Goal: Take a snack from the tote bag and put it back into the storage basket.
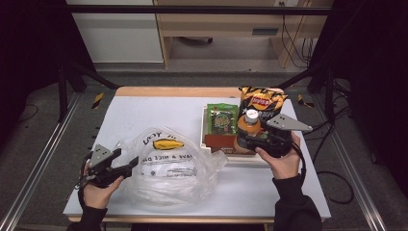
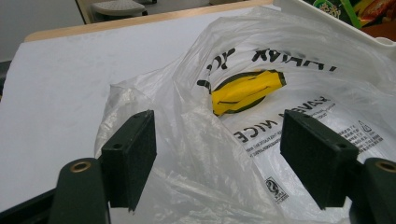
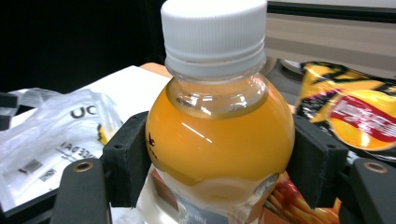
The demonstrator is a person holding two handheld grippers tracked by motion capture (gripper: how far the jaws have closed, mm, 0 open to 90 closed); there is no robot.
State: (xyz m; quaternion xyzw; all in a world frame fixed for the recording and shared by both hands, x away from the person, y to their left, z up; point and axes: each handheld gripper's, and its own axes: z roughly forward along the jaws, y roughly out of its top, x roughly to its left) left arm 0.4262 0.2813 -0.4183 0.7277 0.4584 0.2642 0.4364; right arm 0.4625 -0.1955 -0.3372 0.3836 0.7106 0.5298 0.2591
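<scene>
An orange juice bottle (image 1: 248,126) with a white cap stands upright in the white tray (image 1: 204,126) at the right. My right gripper (image 1: 244,140) is shut on the bottle (image 3: 219,135), one black pad pressing each side of its orange belly. A crumpled clear plastic bag (image 1: 173,166) printed with black lettering and a yellow face lies on the table at the left. My left gripper (image 1: 126,162) is open at the bag's left edge. In the left gripper view its pads (image 2: 133,156) stand wide apart with a fold of the bag (image 2: 261,93) between them.
The tray also holds a black-and-yellow chips bag (image 1: 262,102), a green snack packet (image 1: 222,119) and a dark red box (image 1: 219,142). The white table top (image 1: 144,110) has a wooden far edge. Metal frame rails run along both sides.
</scene>
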